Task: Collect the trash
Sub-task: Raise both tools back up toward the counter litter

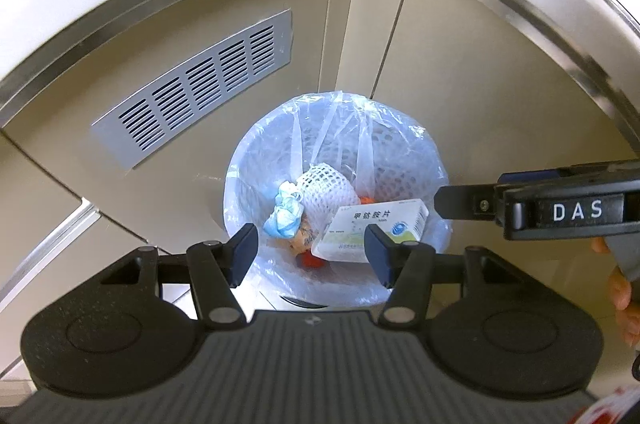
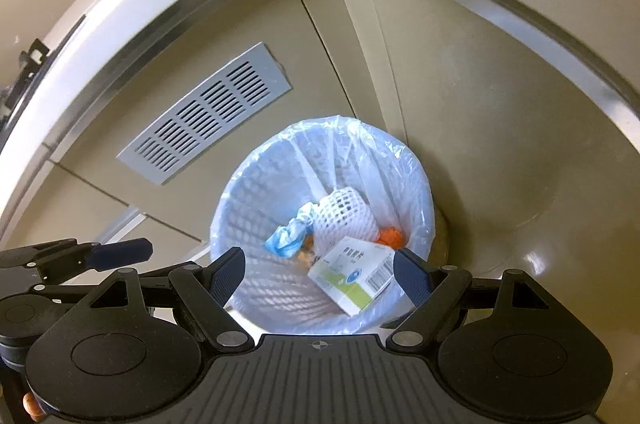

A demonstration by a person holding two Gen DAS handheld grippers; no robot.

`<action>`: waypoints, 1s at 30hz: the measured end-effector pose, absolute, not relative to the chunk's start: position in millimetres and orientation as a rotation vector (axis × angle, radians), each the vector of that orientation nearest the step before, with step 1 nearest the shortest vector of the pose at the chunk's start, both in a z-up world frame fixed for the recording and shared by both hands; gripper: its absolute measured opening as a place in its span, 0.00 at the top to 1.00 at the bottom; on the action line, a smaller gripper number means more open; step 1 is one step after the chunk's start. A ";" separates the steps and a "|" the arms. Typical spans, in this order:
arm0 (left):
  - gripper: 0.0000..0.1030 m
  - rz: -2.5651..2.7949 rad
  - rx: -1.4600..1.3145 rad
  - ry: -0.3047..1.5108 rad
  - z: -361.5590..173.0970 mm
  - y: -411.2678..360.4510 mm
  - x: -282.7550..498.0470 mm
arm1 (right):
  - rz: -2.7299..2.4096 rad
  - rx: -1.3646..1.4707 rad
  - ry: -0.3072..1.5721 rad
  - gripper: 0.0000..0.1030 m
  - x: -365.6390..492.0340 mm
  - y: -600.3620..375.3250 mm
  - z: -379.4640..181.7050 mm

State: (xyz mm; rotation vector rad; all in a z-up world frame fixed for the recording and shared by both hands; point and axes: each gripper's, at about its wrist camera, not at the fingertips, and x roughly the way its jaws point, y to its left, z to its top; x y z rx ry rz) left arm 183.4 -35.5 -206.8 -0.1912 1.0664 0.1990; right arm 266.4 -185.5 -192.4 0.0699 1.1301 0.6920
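My left fingers [image 1: 311, 256] stand apart and empty above the lined bin [image 1: 400, 134]; its bag rim lies below and ahead. From the right wrist, my right fingers [image 2: 320, 278] gape wider, empty, the medicine box [image 2: 352, 278] lying slantwise between them, deep inside.

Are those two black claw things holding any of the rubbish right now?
No. Both the left tool and the right tool are open and empty above the bin; the medicine box lies inside it.
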 end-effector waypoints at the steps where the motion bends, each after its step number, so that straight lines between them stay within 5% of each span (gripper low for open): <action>1: 0.47 0.205 -0.194 1.066 -203.8 -36.9 180.4 | 0.696 0.070 1.128 0.21 264.0 -187.0 -189.6; 30: 0.41 0.331 -0.218 1.000 -102.8 -83.6 129.2 | 0.794 -0.114 1.058 0.21 212.4 -231.3 -94.0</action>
